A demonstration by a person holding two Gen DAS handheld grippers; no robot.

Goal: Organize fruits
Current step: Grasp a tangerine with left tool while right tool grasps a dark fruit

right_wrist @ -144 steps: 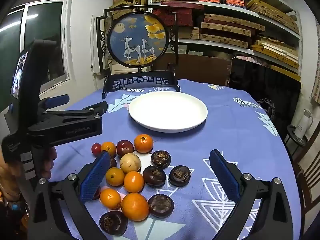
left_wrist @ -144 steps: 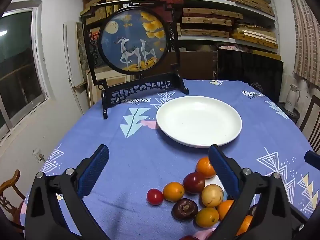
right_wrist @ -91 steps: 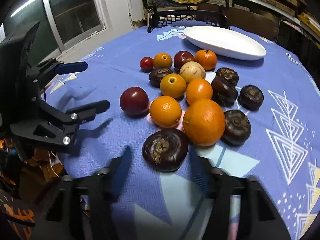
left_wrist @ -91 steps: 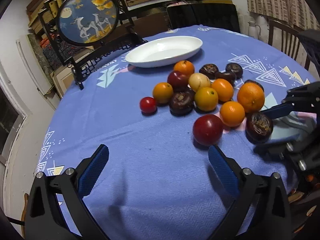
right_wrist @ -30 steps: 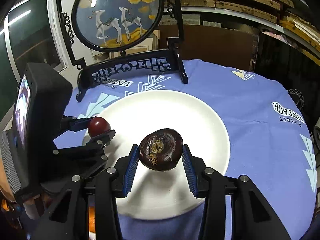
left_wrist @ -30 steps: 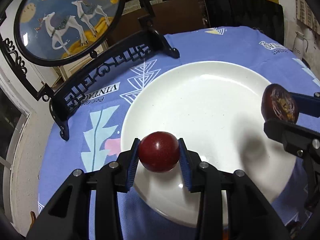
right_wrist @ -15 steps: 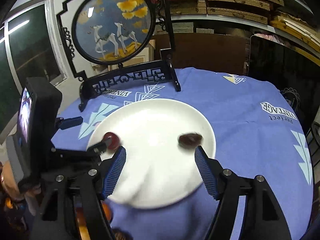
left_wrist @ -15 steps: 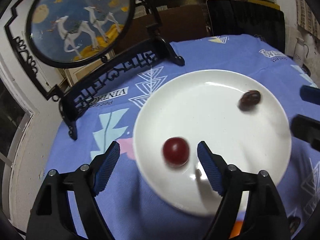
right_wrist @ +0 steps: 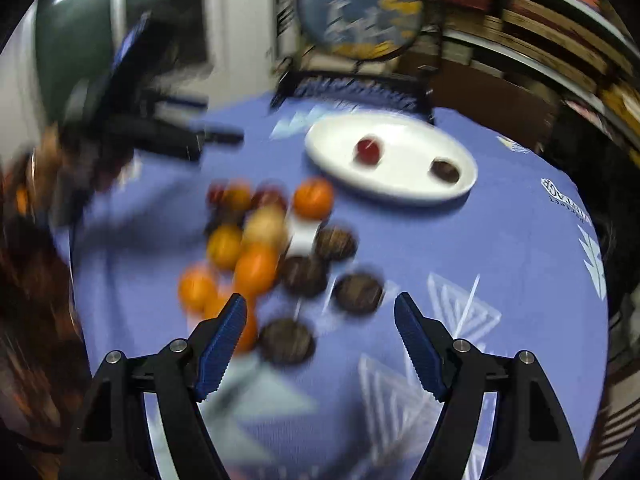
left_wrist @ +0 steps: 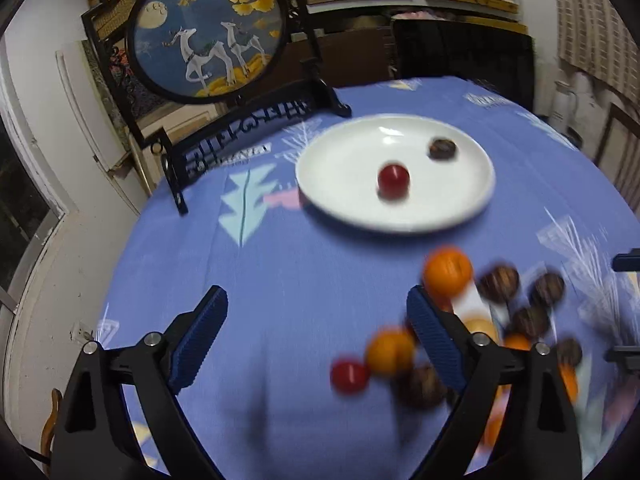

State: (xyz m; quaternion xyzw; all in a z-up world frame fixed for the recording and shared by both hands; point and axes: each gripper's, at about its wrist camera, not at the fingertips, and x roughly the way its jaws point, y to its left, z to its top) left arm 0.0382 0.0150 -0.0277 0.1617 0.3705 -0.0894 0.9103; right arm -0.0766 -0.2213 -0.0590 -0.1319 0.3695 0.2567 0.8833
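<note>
A white plate (left_wrist: 472, 196) (right_wrist: 400, 196) sits on the blue tablecloth and holds a red fruit (left_wrist: 394, 178) (right_wrist: 368, 150) and a dark brown fruit (left_wrist: 442, 148) (right_wrist: 445, 170). A blurred pile of orange (left_wrist: 448, 272) (right_wrist: 313, 198), red and dark fruits lies nearer me. My left gripper (left_wrist: 316, 332) is open and empty above bare cloth left of the pile. My right gripper (right_wrist: 320, 336) is open and empty just above the near dark fruits (right_wrist: 286, 340).
A round deer-painting screen on a black stand (left_wrist: 208, 32) (right_wrist: 360, 12) stands behind the plate. Shelves with boxes and a dark chair (left_wrist: 464, 56) are beyond the table. The left gripper's body (right_wrist: 160, 132) shows blurred at the left of the right wrist view.
Both grippers have pulled back from the plate toward the fruit pile, open and empty. The red fruit and the dark fruit stay on the plate. Both views are now motion-blurred.
</note>
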